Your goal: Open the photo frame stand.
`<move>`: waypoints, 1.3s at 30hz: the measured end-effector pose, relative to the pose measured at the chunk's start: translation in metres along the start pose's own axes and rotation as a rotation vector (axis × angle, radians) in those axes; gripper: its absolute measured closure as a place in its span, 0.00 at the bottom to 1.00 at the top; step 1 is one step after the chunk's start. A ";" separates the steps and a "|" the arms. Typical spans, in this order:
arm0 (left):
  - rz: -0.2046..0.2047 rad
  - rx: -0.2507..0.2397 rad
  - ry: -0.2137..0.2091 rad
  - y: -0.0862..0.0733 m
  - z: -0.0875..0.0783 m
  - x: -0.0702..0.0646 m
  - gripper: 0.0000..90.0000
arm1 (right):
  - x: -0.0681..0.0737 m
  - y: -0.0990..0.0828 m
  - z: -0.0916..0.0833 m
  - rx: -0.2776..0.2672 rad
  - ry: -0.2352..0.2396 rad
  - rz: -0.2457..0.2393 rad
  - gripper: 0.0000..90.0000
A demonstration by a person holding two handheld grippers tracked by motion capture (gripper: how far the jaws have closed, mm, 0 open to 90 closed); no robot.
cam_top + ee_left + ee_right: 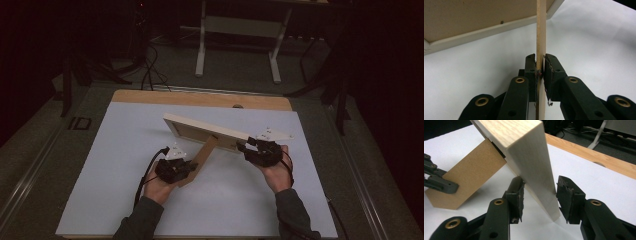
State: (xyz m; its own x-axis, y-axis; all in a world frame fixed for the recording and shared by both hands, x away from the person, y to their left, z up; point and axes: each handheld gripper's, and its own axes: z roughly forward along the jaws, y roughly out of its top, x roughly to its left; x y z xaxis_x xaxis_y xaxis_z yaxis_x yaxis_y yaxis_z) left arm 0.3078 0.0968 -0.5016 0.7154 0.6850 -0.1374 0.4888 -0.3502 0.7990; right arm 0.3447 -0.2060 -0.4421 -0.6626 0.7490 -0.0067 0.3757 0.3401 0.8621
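Frame (207,129): stands tilted mid-table (125,200), propped on stand (202,157).
Left gripper (540,68): pinches the stand's thin edge.
Right gripper (539,197): jaws apart, straddling the frame's end, a gap beside the right pad.
Right gripper view: wood grain.

You see a pale wooden picture frame (210,131) standing tilted on its edge, its brown back-stand (202,159) swung out.

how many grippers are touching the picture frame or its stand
1 for certain: the left gripper has its jaws on the brown stand. The right gripper has the picture frame corner between its jaws, with a gap at one pad.
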 end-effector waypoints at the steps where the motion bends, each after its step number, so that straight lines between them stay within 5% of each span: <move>1: -0.002 -0.002 -0.002 -0.001 0.000 0.000 0.92 | 0.000 -0.001 0.000 0.001 0.005 0.000 0.63; 16: 0.019 -0.001 0.012 -0.005 -0.002 -0.003 0.90 | 0.003 -0.013 -0.005 -0.015 0.022 0.016 0.61; 39: -0.022 -0.141 -0.013 0.005 -0.036 0.008 0.82 | -0.015 -0.043 -0.014 0.004 -0.012 0.086 0.61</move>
State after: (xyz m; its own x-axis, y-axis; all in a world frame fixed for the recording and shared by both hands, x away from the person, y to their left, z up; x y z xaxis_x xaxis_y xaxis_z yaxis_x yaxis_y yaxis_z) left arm 0.2977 0.1234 -0.4776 0.7120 0.6830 -0.1631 0.4306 -0.2412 0.8697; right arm 0.3293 -0.2402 -0.4718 -0.6199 0.7823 0.0610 0.4337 0.2767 0.8575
